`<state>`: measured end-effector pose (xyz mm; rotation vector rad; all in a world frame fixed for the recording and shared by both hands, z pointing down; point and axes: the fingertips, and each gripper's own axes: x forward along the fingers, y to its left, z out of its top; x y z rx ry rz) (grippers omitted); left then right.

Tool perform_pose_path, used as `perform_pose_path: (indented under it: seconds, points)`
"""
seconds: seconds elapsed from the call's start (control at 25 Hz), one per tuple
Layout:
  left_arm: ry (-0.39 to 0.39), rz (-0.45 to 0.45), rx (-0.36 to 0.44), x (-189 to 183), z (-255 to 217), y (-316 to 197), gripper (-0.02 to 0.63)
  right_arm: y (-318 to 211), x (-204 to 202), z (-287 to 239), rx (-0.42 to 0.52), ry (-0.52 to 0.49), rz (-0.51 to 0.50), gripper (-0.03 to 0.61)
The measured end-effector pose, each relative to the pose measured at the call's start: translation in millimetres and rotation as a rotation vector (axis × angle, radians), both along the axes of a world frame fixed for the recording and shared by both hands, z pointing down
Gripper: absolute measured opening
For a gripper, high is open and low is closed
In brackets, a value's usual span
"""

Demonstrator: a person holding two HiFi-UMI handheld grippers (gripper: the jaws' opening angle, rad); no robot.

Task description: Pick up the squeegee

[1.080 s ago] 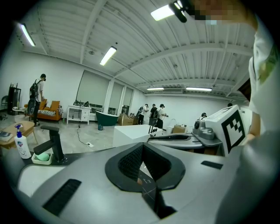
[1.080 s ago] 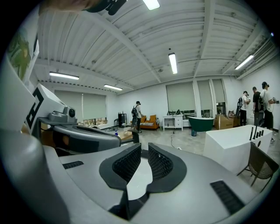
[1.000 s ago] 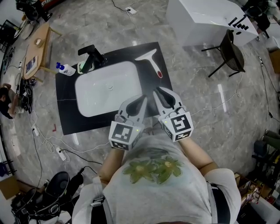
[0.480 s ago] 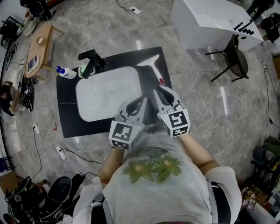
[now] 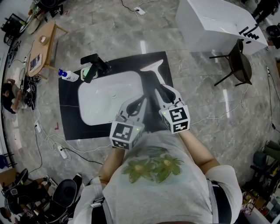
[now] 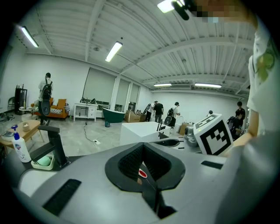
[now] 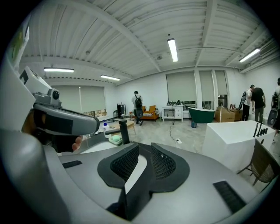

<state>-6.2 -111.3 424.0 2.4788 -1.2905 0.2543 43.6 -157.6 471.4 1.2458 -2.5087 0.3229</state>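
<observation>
One squeegee (image 5: 153,72) on one worktop (image 5: 70,118). The worktop also bears one sink (image 5: 105,98), one tap (image 5: 95,61), one spray bottle (image 5: 69,75) and one dish (image 5: 85,71) — a single piece of each kind. Around it on the floor: one wooden table (image 5: 43,43), one chair (image 5: 239,65), one white block (image 5: 210,22) and two power strips — one near the worktop (image 5: 62,153), one at the top edge (image 5: 140,11).
</observation>
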Motion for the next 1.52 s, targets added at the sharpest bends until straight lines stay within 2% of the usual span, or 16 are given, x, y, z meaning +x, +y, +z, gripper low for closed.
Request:
perform_pose_path:
  seconds: [0.16,0.52,1.52]
  points:
    - [0.000,0.000,-0.011,0.3,4.1,-8.1,0.009,-11.3,-0.8,13.6,-0.049,0.010,-0.008,0.092]
    - [-0.002,0.028,-0.047,4.2,18.6,-28.0,0.009,-38.5,-2.0,31.0,-0.080,0.040,0.008,0.110]
    - [-0.017,0.021,-0.141,-10.4,59.5,-51.7,0.009,-74.2,1.4,107.5,-0.235,0.130,-0.003,0.143]
